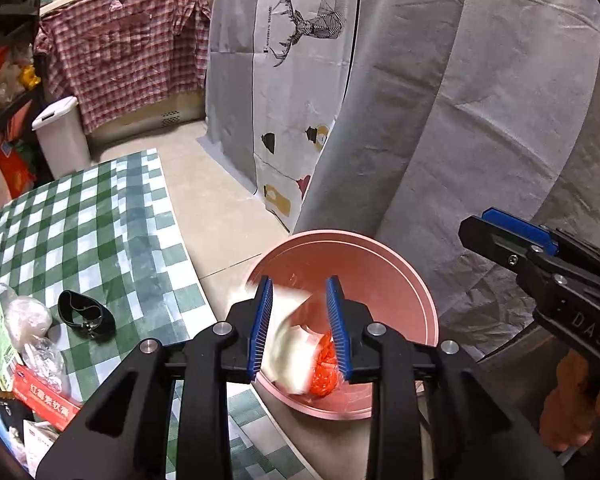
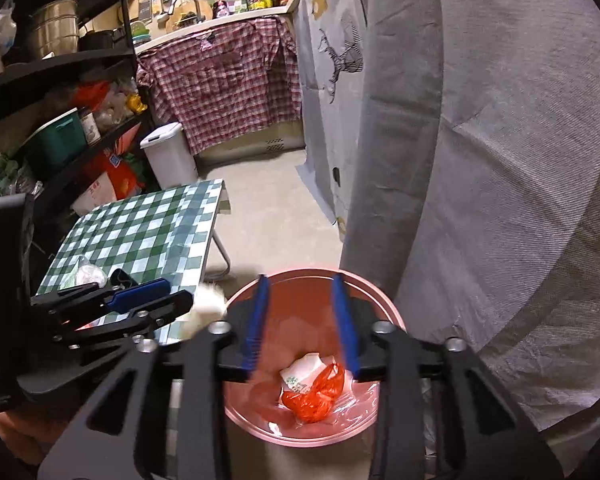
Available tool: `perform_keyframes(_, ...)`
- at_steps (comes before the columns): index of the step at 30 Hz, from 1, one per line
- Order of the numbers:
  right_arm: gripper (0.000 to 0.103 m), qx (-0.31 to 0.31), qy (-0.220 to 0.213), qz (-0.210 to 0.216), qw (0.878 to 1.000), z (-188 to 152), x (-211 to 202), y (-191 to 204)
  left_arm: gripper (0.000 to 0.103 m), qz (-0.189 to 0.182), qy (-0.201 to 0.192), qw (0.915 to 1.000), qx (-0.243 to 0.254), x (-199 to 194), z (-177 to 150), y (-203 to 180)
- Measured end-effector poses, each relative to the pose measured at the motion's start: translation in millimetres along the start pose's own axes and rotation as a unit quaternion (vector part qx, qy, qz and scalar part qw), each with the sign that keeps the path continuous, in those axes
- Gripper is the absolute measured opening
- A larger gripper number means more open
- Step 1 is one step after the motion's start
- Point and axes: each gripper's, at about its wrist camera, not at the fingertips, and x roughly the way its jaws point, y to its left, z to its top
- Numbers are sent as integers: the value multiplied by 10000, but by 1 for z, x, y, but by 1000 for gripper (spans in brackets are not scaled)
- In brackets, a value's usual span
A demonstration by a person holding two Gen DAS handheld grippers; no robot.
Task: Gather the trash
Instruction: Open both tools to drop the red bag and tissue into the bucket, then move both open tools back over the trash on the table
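Left gripper [image 1: 300,324]: jaws parted, nothing pressed between the blue pads; it hangs over the pink bin [image 1: 404,264], and a blurred white paper wad [image 1: 288,344] shows between the pads, apparently loose and dropping.

Right gripper [image 2: 304,324]: jaws released and empty, poised over the same bin's mouth.

Trash already in: a red plastic bag [image 2: 316,392] and a white wrapper with green print [image 2: 300,372] lie on the bin's floor, touching each other.

Trash left: on the green-checked tabletop [image 1: 100,216], at about 9 o'clock from the bin, a red box [image 1: 44,400], a crumpled clear bag [image 1: 28,316] and a black strap [image 1: 86,314] wait near the tabletop's near edge.

Risk, missed drop: the wad looks close to the bin's 9 o'clock rim in the right wrist view; if it clips that rim it could fall to the floor between bin and tabletop.

Risk, collision: both grippers crowd the one opening; swinging the left one back toward 9 o'clock could knock the right one or the rim and shift the bin.

Risk, next pick: the clear bag is soft and slippery, likely to slide out of a shallow pinch.

Risk, strap: whether it counts as trash I cannot tell.
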Motion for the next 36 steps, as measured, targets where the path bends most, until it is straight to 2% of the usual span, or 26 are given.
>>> perform_keyframes(4,38,41,-33,-1,10000,2,0,0,28,-88,-109,9999,-45,-10,2,3)
perform_keyframes(12,38,-16,-231,104,9997,5,-6,15,28,-24,-365,9993,-53,-32,5,10)
perform_keyframes(16,38,-77,-309,175,9993,7,-8,27,28,33,-526,9985,-147,-50,7,25)
perform_keyframes(23,37,-239,-365,373,9984,9,-6,55,26,295,-802,9956,-397,-81,6,63)
perform_keyframes(26,30,-361,-363,534,9973,8,-5,70,25,445,-899,9939,-458,-94,2,81)
perform_keyframes(28,24,-435,-373,639,9963,6,-4,80,25,561,-960,9925,-504,-105,-4,96)
perform_keyframes(36,23,-760,-429,1138,9897,-1,-5,123,24,1057,-1147,9850,-735,-144,-34,151)
